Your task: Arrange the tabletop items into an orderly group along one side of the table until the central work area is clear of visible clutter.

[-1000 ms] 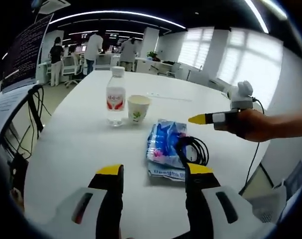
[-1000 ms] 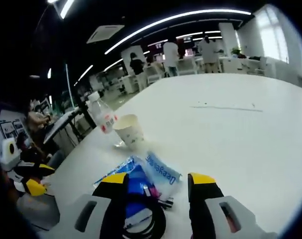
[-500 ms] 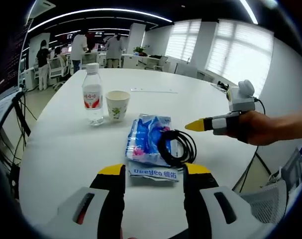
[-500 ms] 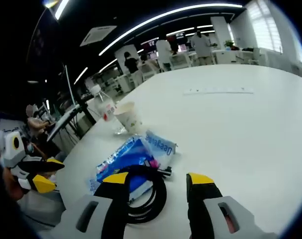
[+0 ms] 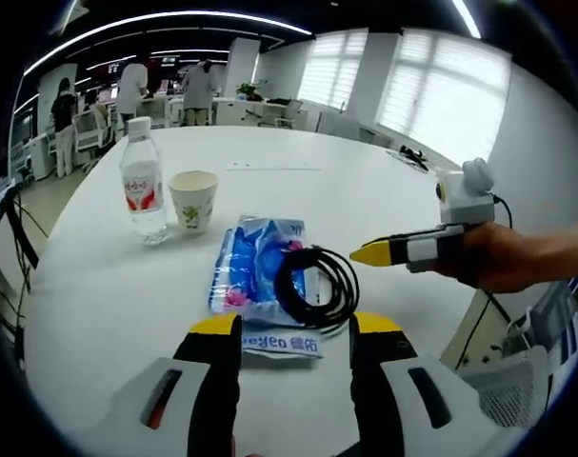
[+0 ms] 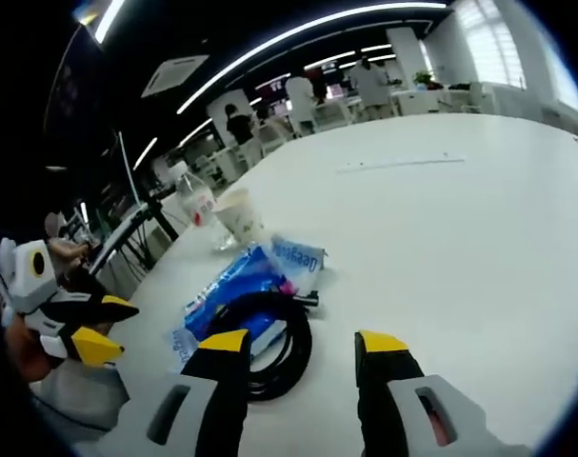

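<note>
Both claws gape empty; the blue packet (image 5: 254,276) under the black cable (image 5: 315,286) reads perhaps "Deeyeo".

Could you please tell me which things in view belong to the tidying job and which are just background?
For the job:
- clear plastic water bottle with red label
- white paper cup
- blue plastic packet
- black coiled cable, lying on the packet

Background:
- white round table
- white strip far across the table

Cable coil (image 5: 314,286) lies on packet (image 5: 255,271); cup (image 5: 193,200) beside bottle (image 5: 143,186).
</note>
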Demonstrator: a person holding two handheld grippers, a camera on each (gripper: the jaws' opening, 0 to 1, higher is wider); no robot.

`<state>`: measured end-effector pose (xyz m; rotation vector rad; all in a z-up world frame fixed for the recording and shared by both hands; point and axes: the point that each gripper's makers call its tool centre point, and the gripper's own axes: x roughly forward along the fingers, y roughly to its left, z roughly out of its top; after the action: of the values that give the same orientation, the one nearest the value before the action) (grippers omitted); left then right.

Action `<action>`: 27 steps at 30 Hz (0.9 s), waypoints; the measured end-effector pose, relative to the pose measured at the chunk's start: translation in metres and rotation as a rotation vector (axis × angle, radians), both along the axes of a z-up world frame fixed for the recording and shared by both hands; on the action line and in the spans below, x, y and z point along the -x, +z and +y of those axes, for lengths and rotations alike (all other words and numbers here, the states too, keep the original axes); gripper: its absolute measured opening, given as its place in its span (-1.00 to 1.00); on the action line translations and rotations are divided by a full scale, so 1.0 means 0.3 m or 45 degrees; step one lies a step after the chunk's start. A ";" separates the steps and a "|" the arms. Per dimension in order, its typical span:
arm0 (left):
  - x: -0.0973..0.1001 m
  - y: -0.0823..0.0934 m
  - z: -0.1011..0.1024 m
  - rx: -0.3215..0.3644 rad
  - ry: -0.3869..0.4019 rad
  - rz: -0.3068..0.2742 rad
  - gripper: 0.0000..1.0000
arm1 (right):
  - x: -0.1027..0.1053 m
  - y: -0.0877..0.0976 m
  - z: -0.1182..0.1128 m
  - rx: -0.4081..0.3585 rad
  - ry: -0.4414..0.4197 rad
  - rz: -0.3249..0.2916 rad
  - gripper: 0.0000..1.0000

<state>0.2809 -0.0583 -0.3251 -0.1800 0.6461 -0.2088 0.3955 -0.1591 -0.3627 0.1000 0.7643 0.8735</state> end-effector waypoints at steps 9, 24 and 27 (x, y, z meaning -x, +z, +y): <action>-0.086 -0.010 -0.042 0.036 -0.043 -0.001 -0.19 | -0.006 -0.007 -0.022 0.002 -0.046 0.023 -0.22; -0.218 -0.127 -0.080 0.000 -0.093 0.124 -0.32 | 0.011 -0.070 0.006 0.007 -0.147 0.148 -0.38; -0.214 -0.143 -0.076 -0.014 -0.094 0.147 -0.34 | 0.020 -0.062 0.009 -0.007 -0.164 0.167 -0.42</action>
<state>0.3450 -0.0810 -0.3679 -0.1587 0.7689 -0.2673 0.3896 -0.1563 -0.3813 0.2108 0.8685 0.7519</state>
